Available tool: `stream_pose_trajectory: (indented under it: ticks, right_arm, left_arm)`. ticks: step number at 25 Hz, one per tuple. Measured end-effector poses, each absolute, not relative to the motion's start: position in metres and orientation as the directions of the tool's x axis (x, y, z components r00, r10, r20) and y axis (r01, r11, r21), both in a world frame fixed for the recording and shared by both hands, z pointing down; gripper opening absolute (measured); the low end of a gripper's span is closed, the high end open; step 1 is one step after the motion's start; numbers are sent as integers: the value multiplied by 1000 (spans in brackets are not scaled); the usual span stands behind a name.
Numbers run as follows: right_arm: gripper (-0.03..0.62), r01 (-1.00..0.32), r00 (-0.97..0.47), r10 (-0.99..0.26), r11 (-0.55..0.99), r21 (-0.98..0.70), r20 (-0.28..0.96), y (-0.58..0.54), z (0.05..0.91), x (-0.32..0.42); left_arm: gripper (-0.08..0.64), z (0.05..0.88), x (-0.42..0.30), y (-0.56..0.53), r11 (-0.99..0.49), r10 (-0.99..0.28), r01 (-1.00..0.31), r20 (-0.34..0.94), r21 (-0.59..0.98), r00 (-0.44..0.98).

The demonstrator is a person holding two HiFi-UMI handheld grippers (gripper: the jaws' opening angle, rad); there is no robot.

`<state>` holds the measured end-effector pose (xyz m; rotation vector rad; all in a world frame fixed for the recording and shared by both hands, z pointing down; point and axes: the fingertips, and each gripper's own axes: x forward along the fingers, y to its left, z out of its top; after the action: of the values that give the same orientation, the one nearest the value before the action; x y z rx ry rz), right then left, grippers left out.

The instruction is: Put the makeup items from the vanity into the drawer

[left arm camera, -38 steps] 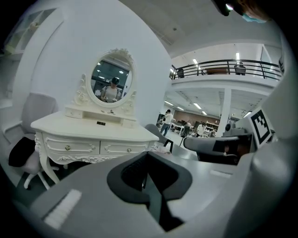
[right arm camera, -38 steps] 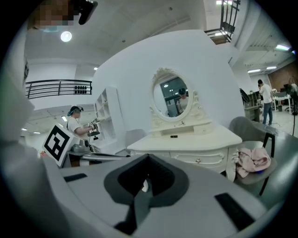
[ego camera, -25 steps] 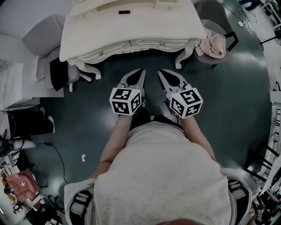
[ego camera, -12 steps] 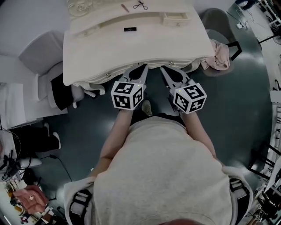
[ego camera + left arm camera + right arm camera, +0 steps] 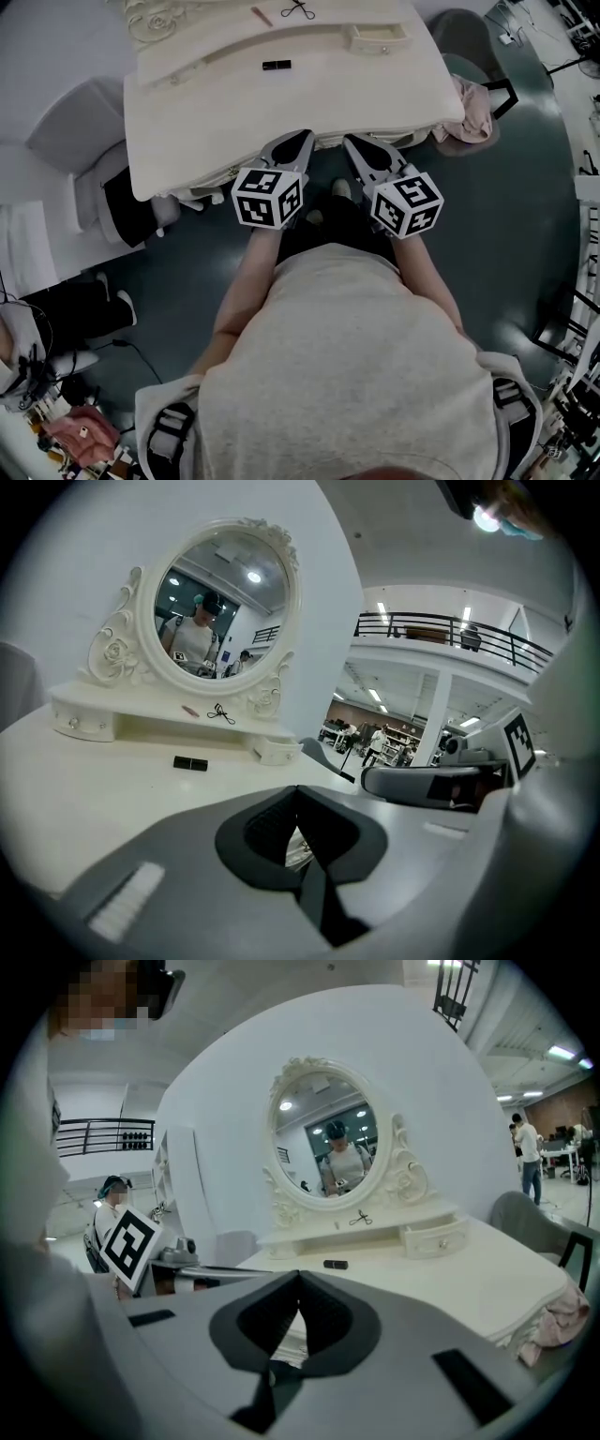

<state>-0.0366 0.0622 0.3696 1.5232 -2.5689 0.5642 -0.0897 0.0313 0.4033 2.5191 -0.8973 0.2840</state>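
Not started: left hand-held gripper [image 5: 302, 138] and right hand-held gripper [image 5: 352, 141] both closed, empty, at table [image 5: 375, 94] edge; lipstick [image 5: 276, 65] ahead, untouched.

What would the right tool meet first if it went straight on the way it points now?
Most likely the front edge of the vanity: the shut right tool points slightly downward with its tip right at it. Depth is unclear; it might just clear that edge.
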Motion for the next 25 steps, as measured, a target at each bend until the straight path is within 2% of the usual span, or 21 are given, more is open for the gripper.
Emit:
stream_pose_trajectory:
  ticks: [11,25]
  right_arm:
    - [8,-852,-515,-813,451,-266,270,16,374,-30]
    - [8,-777,-629,-728,580,-242,274,-108,371,-1]
  left_arm:
    - [9,411,-84,-8,-667,-560,-654,340,356,756]
    - [9,413,-60,-118,-579,-651,-740,352,343,672]
